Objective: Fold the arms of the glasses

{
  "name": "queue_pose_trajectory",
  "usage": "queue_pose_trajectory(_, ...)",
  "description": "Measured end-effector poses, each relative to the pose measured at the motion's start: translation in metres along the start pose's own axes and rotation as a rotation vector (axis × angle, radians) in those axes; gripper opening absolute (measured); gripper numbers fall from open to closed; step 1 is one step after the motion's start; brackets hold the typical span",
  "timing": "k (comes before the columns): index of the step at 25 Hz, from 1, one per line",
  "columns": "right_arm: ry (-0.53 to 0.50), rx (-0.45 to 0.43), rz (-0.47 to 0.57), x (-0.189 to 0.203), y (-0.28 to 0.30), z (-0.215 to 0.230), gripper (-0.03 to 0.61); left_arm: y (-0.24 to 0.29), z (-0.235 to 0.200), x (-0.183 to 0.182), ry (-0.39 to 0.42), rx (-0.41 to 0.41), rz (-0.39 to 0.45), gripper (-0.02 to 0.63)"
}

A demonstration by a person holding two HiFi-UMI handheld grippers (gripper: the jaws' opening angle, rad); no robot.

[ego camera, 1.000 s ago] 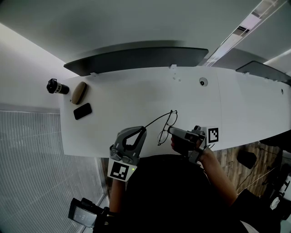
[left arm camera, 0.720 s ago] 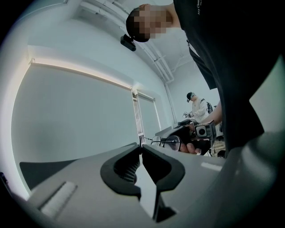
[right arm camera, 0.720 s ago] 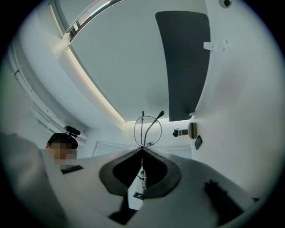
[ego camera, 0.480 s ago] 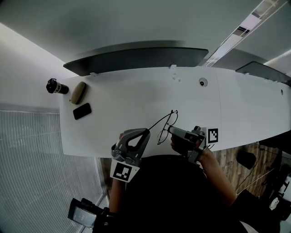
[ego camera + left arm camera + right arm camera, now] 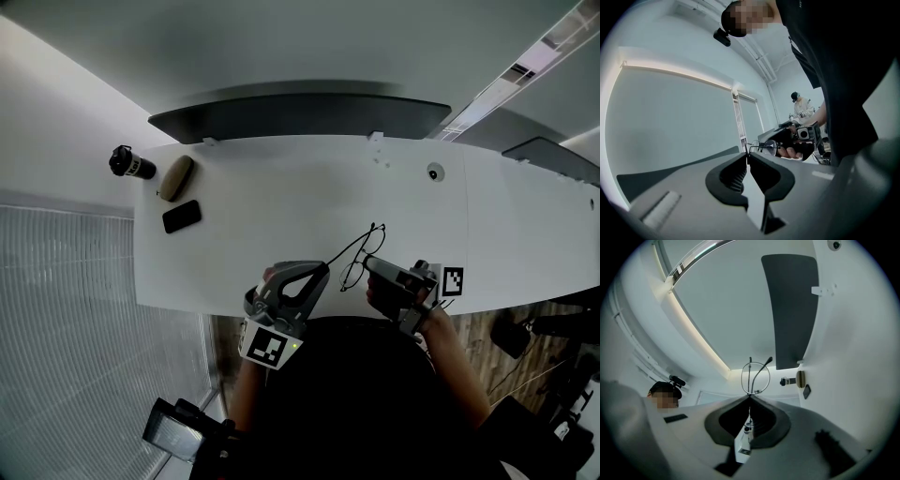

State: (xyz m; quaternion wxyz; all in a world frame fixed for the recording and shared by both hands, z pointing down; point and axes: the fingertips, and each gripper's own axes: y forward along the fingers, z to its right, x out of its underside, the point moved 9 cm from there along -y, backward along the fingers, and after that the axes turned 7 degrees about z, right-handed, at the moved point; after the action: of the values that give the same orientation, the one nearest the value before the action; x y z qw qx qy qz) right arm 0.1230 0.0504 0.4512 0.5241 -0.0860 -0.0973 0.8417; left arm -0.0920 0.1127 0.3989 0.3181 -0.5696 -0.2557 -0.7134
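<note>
head view: my right gripper clamps the glasses by the frame; my left gripper, jaws narrow, pinches the outstretched arm at its leftward tip.

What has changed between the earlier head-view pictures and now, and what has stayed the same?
The left tongs, shut on the tip of one arm of the glasses, edged slightly toward the right tongs, swinging that arm a little inward. Nothing was grasped or released. The right tongs still clamp the frame, and the phone lies where it was.
</note>
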Motion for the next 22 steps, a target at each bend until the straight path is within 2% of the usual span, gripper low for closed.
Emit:
queue_pose_trajectory(14, -0.008, -0.011, 0.019, -0.002, 0.000, 0.001, 0.011, 0.002, 0.013, 0.006, -0.024, 0.037, 0.011, 0.035)
queue_pose_trajectory(22, -0.022, -0.012, 0.016, 0.000, 0.000, 0.000, 0.011, 0.002, 0.025, 0.008, -0.009, 0.104, -0.003, 0.043)
